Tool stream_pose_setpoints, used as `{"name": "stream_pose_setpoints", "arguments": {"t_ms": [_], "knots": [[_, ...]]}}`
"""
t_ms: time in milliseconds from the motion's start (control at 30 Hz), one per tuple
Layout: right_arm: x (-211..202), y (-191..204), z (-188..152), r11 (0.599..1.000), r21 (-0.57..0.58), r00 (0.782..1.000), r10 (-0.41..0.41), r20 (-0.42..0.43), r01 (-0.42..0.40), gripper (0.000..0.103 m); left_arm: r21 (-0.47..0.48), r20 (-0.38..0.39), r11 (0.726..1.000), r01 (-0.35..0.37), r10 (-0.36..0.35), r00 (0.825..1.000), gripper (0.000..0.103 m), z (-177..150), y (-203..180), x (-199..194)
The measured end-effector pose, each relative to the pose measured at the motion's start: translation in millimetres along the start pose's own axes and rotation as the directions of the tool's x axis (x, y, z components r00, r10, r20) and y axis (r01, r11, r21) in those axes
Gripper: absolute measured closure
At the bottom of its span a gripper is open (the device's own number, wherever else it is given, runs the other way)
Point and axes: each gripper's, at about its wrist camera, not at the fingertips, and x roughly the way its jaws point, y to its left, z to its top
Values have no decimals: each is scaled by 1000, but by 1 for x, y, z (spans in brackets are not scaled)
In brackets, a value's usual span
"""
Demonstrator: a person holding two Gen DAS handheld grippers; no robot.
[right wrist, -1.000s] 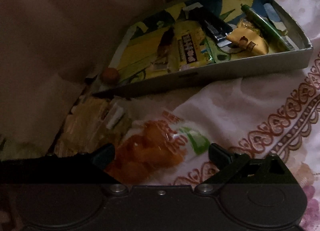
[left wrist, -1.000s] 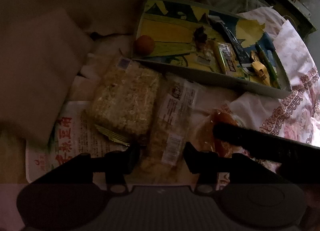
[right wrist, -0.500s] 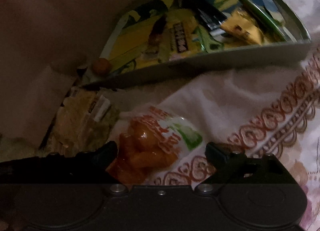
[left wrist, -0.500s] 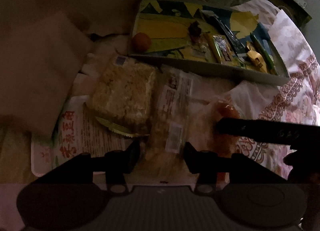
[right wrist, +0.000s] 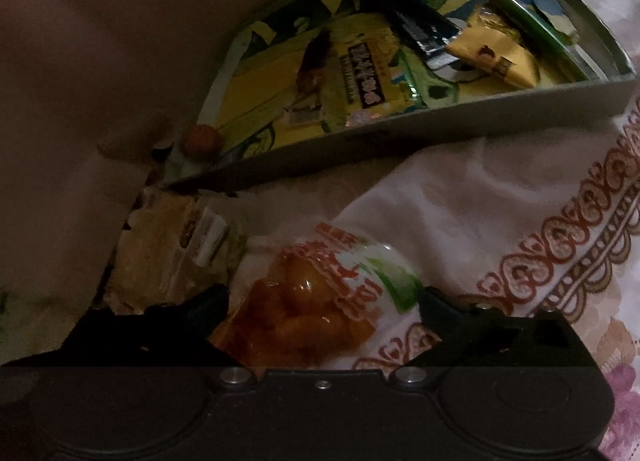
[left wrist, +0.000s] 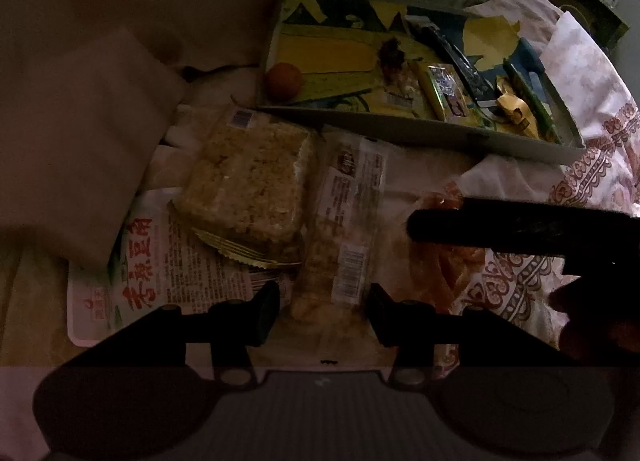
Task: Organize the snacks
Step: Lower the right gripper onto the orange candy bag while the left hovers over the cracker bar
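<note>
Surface: bed cloth (right wrist: 460, 197), white w/ red-brown border pattern, rumpled. Light is dim. A beige pillow (left wrist: 76, 141) lies at the cloth's left side.

Tray (left wrist: 520, 147), shallow, grey rim, yellow/blue print, sits at the far side of the cloth. In it: small orange (left wrist: 284, 79) at near-left corner; yellow-green pack (right wrist: 360, 77), black pack (right wrist: 416, 27), yellow sachet (right wrist: 492, 53), green stick (right wrist: 520, 13) toward the right end.

On the cloth near the tray's front wall: rice-cake pack (left wrist: 248, 185), lying partly on a flat white pack (left wrist: 160, 281) w/ red characters; just right of it a long clear pack (left wrist: 344, 233).

L gripper (left wrist: 322, 307): fingers either side of the long pack's near end; contact cannot be told.

R gripper (right wrist: 322, 309): jaws opening, set wide. Orange snack bag (right wrist: 320, 301) lies between them on the cloth; pads not pressing it.
</note>
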Motion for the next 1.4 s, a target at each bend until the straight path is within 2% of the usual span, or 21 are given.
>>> {"name": "stream_pose_setpoints", "arguments": {"t_ms": [133,233,400,567,733,900,1133,1400], "knots": [[4,9,-2,997,-69,999,-44,6,45,1,-2,3,1000,4,-4,1000,51,0,1,0],[0,4,-2,995,-90,999,-44,2,44,10,-1,7,1000,8,-8,1000,51,-1,1,0],[-13,-15,-4,995,-100,999,-30,-25,27,18,1,9,1000,9,-9,1000,51,-2,1,0],[-30,-30,-4,997,-73,997,32,-71,-38,18,10,9,1000,3,-3,1000,51,-3,-1,-1],[-37,-30,-9,996,-79,997,44,-65,-49,18,2,9,1000,8,-8,1000,51,-2,-2,-1],[-40,-34,-12,998,-37,996,55,-74,-58,18,-18,14,999,26,-26,1000,51,1,1,0],[-52,-25,-22,996,-89,998,11,-61,-16,17,-17,28,999,29,-29,999,51,7,-2,5],[-45,-19,-30,993,-121,996,-10,-93,-1,17,-8,50,999,37,-37,998,51,12,-9,12]]}}
